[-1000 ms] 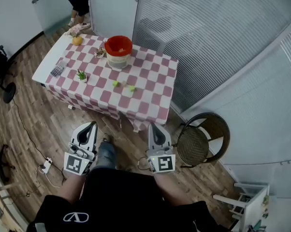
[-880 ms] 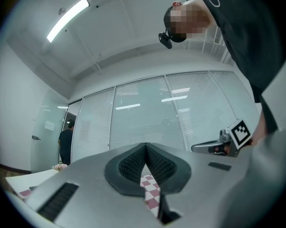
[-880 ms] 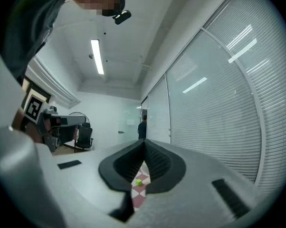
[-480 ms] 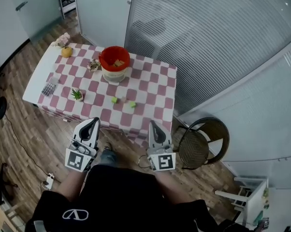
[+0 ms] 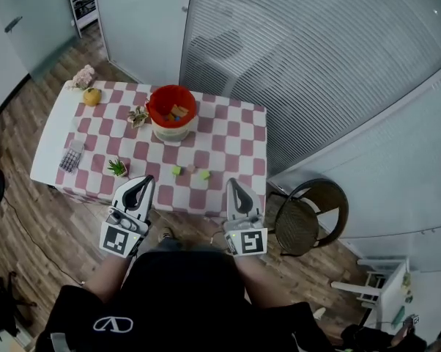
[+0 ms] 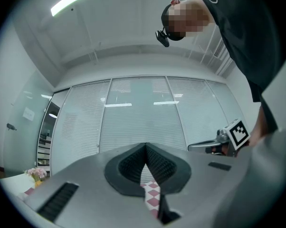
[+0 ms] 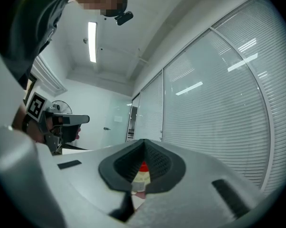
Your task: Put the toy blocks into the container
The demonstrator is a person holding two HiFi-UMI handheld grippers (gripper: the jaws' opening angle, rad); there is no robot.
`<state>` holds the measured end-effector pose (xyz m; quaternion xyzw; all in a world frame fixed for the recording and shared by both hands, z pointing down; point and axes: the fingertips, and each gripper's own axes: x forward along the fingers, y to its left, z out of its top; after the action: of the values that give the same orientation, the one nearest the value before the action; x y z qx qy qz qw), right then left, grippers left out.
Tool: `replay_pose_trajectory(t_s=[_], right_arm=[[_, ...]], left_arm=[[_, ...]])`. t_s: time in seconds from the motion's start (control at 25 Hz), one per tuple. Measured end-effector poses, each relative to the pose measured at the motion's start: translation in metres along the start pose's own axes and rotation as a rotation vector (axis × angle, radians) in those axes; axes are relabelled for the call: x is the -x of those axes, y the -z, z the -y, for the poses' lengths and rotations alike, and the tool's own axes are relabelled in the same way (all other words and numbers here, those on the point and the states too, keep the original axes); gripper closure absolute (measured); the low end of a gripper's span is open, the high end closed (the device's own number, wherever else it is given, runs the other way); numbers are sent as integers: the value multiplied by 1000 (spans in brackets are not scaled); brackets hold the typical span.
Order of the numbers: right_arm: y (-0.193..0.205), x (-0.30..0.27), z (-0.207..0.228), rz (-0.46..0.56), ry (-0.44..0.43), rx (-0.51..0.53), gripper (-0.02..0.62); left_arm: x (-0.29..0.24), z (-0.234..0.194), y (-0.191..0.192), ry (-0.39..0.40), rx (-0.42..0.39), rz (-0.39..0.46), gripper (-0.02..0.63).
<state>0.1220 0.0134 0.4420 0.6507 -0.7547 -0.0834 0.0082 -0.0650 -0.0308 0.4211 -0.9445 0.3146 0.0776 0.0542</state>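
**A:** Starting at the left, what is that hand doing?

**B:** The left hand-held gripper (image 5: 141,183) hangs by the near edge of the worktop (image 5: 235,134); its jaws are together with nothing between them; only checked cloth shows past the tips.

**A:** And the container?

**B:** The container (image 5: 171,131), red-rimmed, stands toward the far edge, about midway along; a few coloured pieces (image 5: 176,113) already lie inside, so I'd judge the task partway done.

**A:** What is left?

**B:** Three toy blocks lie loose close to the near edge, well apart from the container; first the left green block (image 5: 176,170), then the pale block (image 5: 192,169) just beside it, then the right green block (image 5: 204,174).

**A:** And the other hand?

**B:** The right hand-held gripper (image 5: 233,184) is by the same edge, to the right of the blocks; its jaws are likewise closed and empty; the container shows far beyond them.

**A:** So nothing is in hand?

**B:** Nothing; all three blocks have yet to be picked up and dropped in.
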Motion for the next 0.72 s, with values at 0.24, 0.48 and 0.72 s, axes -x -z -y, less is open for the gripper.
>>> replay_pose_trajectory(t_s=[0.24,0.48,0.72], right_arm=[[4,-27,10,2,-20,1,594],[11,-42,12,-24,-85,-4,592],[16,-64,17,-15,-92,-6,132]], left_arm=[[-21,-14,8,-8,4,-11,601],[-36,-24,8,-47,1,-13,601],[-45,-24,13,-64,15,-12,601]])
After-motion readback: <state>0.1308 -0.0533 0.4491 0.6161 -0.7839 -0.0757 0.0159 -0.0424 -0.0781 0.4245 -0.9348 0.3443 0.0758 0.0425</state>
